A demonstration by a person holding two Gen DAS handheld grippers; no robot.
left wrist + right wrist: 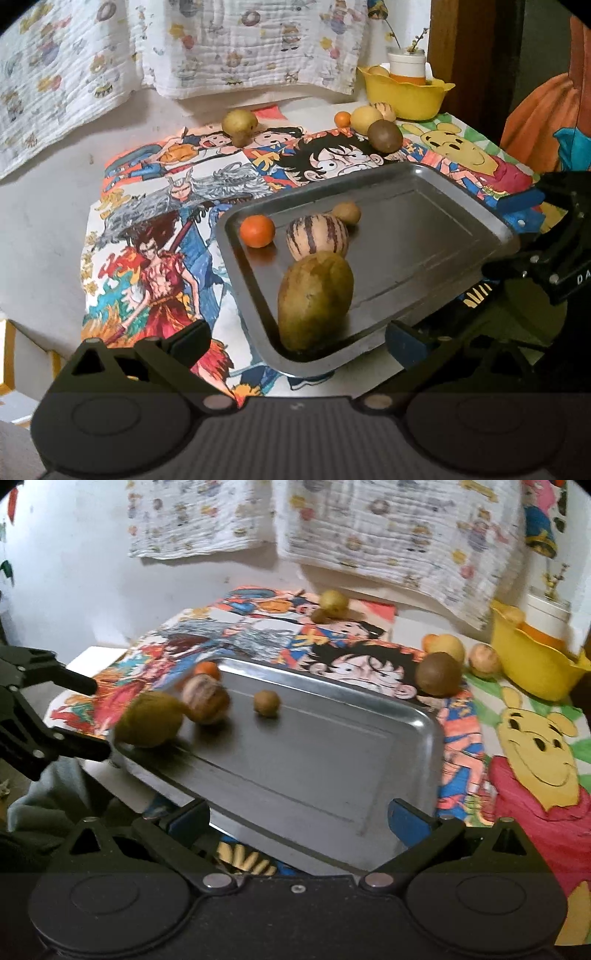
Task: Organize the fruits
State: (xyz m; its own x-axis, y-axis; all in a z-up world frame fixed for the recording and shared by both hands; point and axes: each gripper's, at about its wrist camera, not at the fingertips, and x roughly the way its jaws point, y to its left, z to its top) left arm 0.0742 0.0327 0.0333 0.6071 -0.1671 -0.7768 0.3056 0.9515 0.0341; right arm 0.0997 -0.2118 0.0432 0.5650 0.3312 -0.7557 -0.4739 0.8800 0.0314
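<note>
DONE: you're keeping four fruits on tray [424,236] | LEFT: five fruits sitting at 12 o'clock on surface [48,229] | CLAWS: left claw [299,341], right claw [299,814] both apart, gripping nothing

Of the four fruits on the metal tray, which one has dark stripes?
The round cream-coloured melon with purple-brown stripes, mid-tray; the orange, olive-green and tan fruits are unstriped.

Metal tray [424,236] ahead of left fingers, holding green-brown mango [314,299] nearest between fingertips, striped melon [317,238] behind it, orange tangerine [257,230] left, small brown fruit [346,212] beyond; loose fruits: yellow pear [239,123], brown kiwi [385,136], far ahead by yellow bowl [406,98]
</note>
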